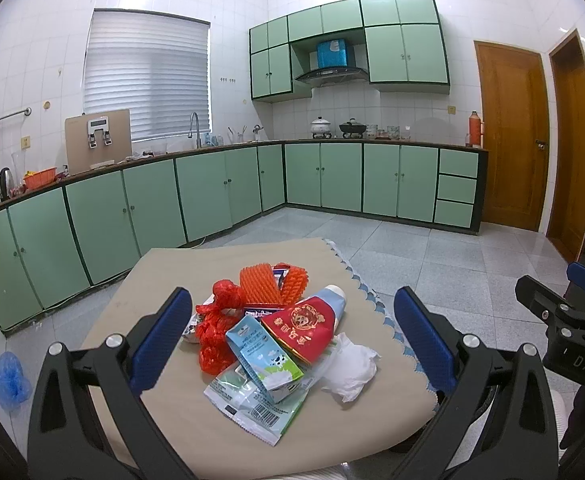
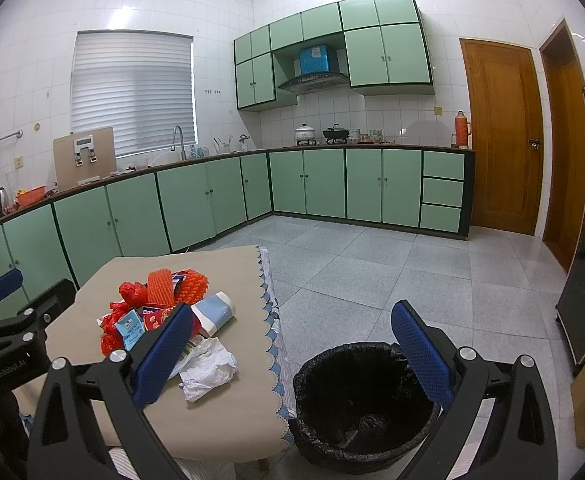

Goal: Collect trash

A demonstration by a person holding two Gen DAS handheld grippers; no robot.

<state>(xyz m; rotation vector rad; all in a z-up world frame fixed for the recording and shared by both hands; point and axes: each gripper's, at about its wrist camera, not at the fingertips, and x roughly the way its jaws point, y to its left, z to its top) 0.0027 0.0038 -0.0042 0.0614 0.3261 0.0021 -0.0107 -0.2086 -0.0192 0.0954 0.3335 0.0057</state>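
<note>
A pile of trash lies on a small table (image 1: 172, 412) with a beige cloth. In it are a blue milk carton (image 1: 264, 356), a red pouch (image 1: 306, 326), a red plastic bag (image 1: 216, 328), orange foam netting (image 1: 270, 282), a crumpled white tissue (image 1: 352, 368) and a flat wrapper (image 1: 252, 404). My left gripper (image 1: 292, 344) is open and empty, above the pile's near side. My right gripper (image 2: 292, 356) is open and empty, above the table's right edge and a bin with a black liner (image 2: 364, 404). The tissue (image 2: 208, 368) and pile (image 2: 156, 300) also show in the right wrist view.
The bin stands on the tiled floor right of the table (image 2: 220, 264). Green cabinets (image 1: 212, 192) run along the left and far walls. Wooden doors (image 1: 512, 136) are at the right. A blue shoe cover (image 1: 6, 376) lies on the floor left of the table.
</note>
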